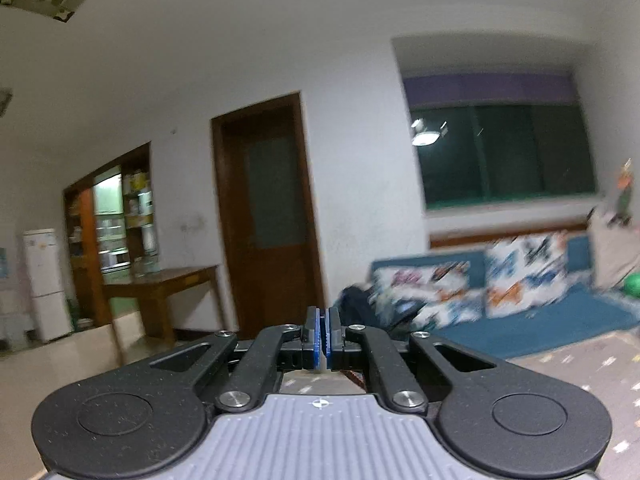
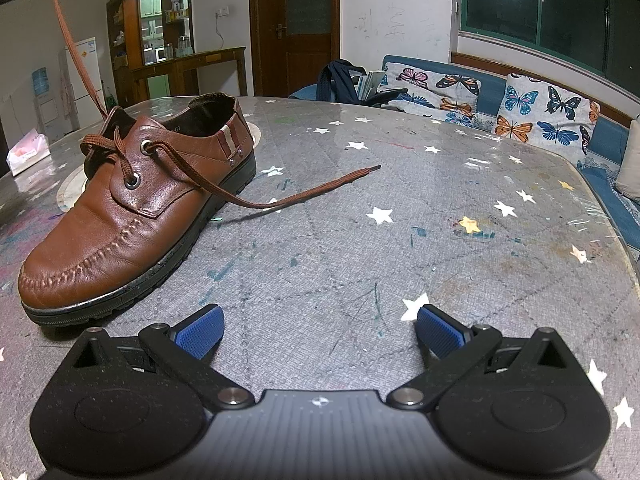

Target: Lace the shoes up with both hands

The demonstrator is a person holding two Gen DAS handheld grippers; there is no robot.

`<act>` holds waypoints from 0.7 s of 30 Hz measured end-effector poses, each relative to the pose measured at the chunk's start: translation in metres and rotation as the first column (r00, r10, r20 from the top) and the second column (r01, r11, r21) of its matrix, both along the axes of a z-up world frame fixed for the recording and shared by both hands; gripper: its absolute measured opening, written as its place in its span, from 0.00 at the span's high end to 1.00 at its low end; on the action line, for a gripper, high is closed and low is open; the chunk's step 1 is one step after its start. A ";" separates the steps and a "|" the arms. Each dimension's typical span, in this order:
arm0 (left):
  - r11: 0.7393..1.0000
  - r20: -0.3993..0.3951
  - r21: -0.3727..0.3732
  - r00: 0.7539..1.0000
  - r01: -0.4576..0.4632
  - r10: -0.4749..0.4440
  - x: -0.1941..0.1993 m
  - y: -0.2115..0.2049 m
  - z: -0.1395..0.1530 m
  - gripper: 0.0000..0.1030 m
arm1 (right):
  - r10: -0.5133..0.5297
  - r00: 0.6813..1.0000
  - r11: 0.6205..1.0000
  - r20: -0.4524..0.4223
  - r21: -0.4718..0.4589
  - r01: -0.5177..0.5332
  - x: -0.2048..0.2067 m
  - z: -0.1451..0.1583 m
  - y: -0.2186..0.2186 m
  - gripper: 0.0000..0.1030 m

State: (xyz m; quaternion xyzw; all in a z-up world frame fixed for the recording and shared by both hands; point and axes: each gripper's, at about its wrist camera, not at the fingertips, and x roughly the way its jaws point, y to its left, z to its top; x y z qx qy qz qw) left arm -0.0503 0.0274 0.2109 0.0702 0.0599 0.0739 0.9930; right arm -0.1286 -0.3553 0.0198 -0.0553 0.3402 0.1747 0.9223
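- My left gripper (image 1: 322, 334), lower centre of its blurred view, has its blue pads pressed together; a sliver of brown lace shows just beneath, so I judge it is clamped on one lace end, though the contact itself is hidden.
- In the right wrist view that taut lace end (image 2: 76, 56) rises from the shoe to the upper left corner of the frame.
- My right gripper (image 2: 319, 330), bottom centre, has its jaws spread wide and holds nothing.
- The brown leather shoe (image 2: 136, 204) sits at the left of the frame on the grey star-patterned tabletop (image 2: 400, 216), toe toward the camera.
- Progress: the lace passes through the visible metal eyelets (image 2: 132, 181); tying appears not yet done.
- The free brown lace end (image 2: 320, 190) lies slack on the table at centre frame, apart from my right gripper.
- Room: bare tabletop lies between gripper and lace; the table edge curves down the right side.
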 end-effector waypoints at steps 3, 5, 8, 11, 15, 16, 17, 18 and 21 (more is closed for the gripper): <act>0.999 -0.059 -0.019 0.998 -0.037 0.036 0.011 0.009 -0.014 0.95 | 0.000 1.000 1.000 0.000 0.000 0.000 0.000 0.000 0.000 0.00; 0.998 -0.103 -0.038 0.993 -0.060 0.055 0.018 0.017 -0.024 0.94 | 0.000 1.000 1.000 0.000 0.000 0.000 0.000 0.000 0.000 0.00; 0.994 -0.151 -0.062 0.985 -0.088 0.078 0.024 0.028 -0.039 0.94 | 0.000 1.000 1.000 0.000 0.000 0.000 0.000 0.000 0.000 0.00; 0.991 -0.183 -0.077 0.979 -0.109 0.093 0.026 0.037 -0.051 0.94 | 0.000 1.000 1.000 -0.001 -0.001 0.000 0.000 0.000 -0.001 0.00; 0.990 -0.216 -0.060 0.970 -0.128 0.112 0.024 0.042 -0.063 0.94 | 0.003 1.000 1.000 -0.001 -0.005 -0.003 0.001 0.001 -0.001 0.00; 0.989 -0.225 -0.060 0.967 -0.135 0.118 0.024 0.044 -0.066 0.94 | 0.005 1.000 1.000 -0.002 -0.008 -0.005 0.001 0.001 -0.001 0.00; 0.988 -0.236 -0.065 0.964 -0.141 0.123 0.024 0.045 -0.068 0.94 | 0.008 1.000 1.000 -0.003 -0.010 -0.008 0.002 0.001 -0.001 0.00; 0.987 -0.246 -0.070 0.961 -0.147 0.125 0.024 0.047 -0.070 0.94 | 0.011 1.000 1.000 -0.004 -0.013 -0.011 0.002 0.002 -0.001 0.01; 0.985 -0.273 -0.083 0.954 -0.152 0.124 0.021 0.051 -0.077 0.93 | 0.008 1.000 1.000 -0.008 -0.012 -0.008 0.006 0.001 0.001 0.01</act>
